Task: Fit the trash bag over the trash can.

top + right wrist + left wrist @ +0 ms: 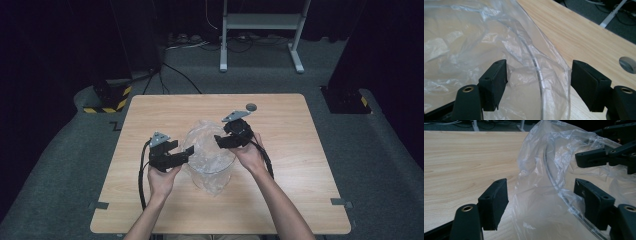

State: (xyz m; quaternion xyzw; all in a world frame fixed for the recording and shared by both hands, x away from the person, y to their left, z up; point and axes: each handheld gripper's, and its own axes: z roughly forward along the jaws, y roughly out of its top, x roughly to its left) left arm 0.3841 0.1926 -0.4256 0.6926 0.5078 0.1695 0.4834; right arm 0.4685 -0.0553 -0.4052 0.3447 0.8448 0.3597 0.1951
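A clear round container (216,173) stands mid-table, lined with a crumpled clear plastic bag (202,136) that spills over its rim. My left gripper (183,154) is at the container's left side and is open. In the left gripper view, the bag (536,195) and the curved rim (554,183) lie between the wide-apart jaws of my left gripper (544,201). My right gripper (223,140) is at the right side, also open. In the right gripper view, my right gripper (541,83) straddles the rim (537,67) and the bag film (469,45) without clamping.
The wooden table (280,125) has a small grey round hole (251,106) near its far edge, seen also as the hole (627,64). My right gripper's jaws (604,157) appear across the bag. A white metal stand (260,30) sits on the floor behind.
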